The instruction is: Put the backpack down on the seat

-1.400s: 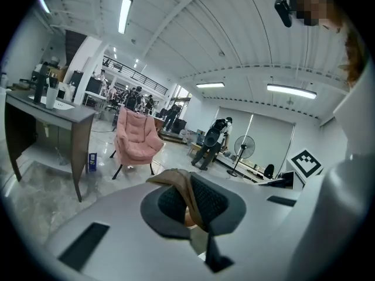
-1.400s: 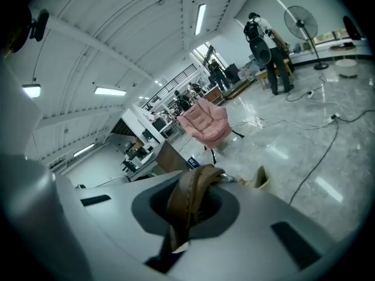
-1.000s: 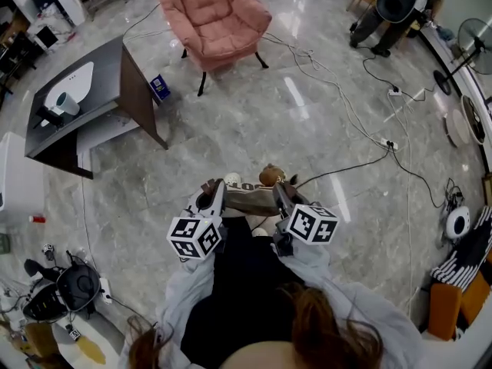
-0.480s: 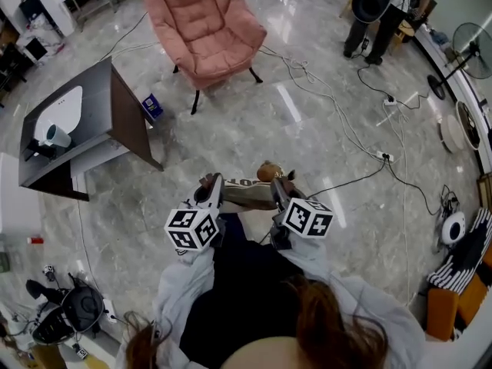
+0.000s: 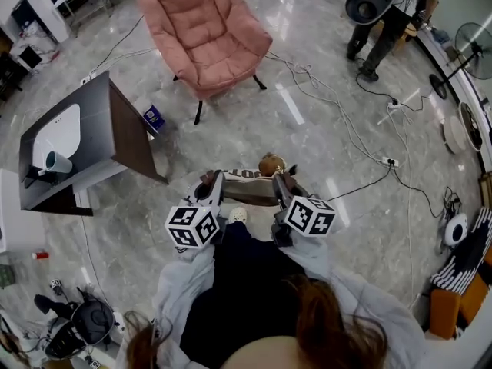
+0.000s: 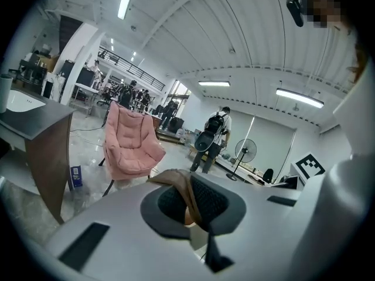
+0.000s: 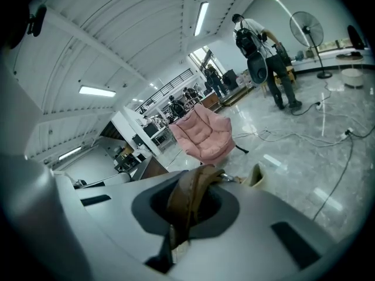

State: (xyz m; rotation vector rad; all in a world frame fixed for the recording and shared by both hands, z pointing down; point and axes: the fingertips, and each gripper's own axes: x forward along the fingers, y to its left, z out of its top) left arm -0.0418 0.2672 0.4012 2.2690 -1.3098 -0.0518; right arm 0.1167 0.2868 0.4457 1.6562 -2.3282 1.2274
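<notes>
A brown backpack (image 5: 247,187) with a round plush charm hangs in front of the person, carried between both grippers above the floor. My left gripper (image 5: 211,191) is shut on a tan strap (image 6: 183,190) of the backpack. My right gripper (image 5: 280,190) is shut on a brown strap (image 7: 186,201). The seat is a pink cushioned armchair (image 5: 204,33) standing some way ahead, seen also in the left gripper view as the armchair (image 6: 131,148) and in the right gripper view as the armchair (image 7: 204,133). Its cushion is bare.
A dark desk (image 5: 81,137) with a white cup stands to the left, a small blue box (image 5: 154,117) beside it. Cables (image 5: 361,141) run over the glossy floor at right. A person (image 5: 377,14) stands at the far right, near a fan (image 5: 470,56).
The person carrying the backpack has stepped forward; the armchair and desk sit a little closer and lower in the head view. Both grippers still hold the straps.
</notes>
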